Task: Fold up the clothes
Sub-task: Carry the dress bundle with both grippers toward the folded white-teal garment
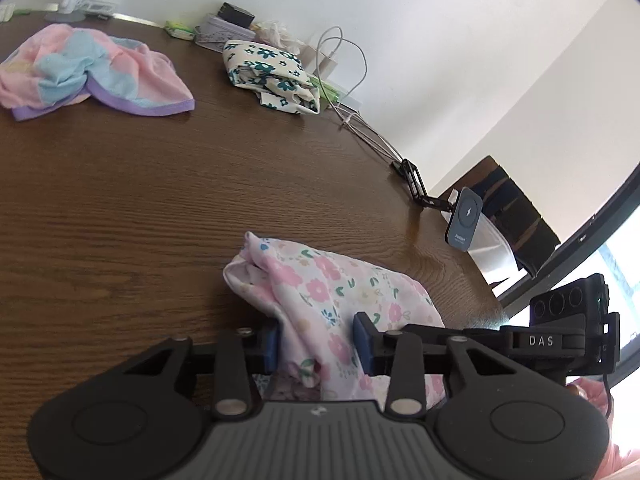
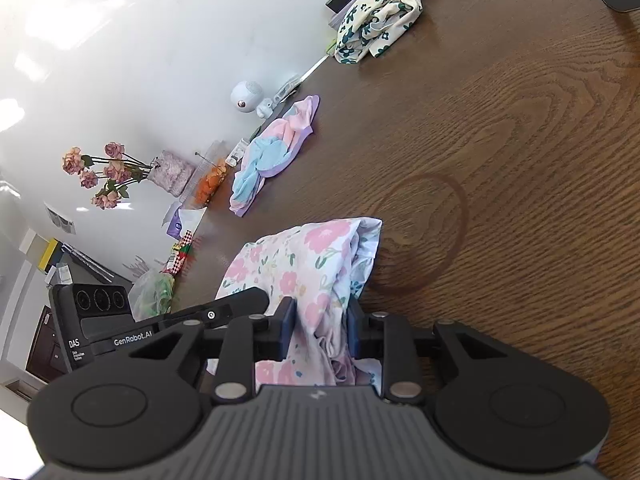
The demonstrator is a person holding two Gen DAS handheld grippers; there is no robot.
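Hand-held two-finger grippers, as we see them from their own wrist cameras.

We note on the black plastic left gripper point(image 1: 316, 344) and matching right gripper point(image 2: 318, 330) a ribbed grey centre plate, two round black side discs, black link arms with silver pivot screws, and dark blue finger pads point(image 1: 362, 344). White lettering reads "DAS" and "GenRobot.AI"; each view shows a boxy black three-lens module on the other unit.

Left tongs point(image 1: 316, 346) and right tongs point(image 2: 320, 330) are angled downward, each clamped on bunched floral cloth point(image 1: 340, 292).
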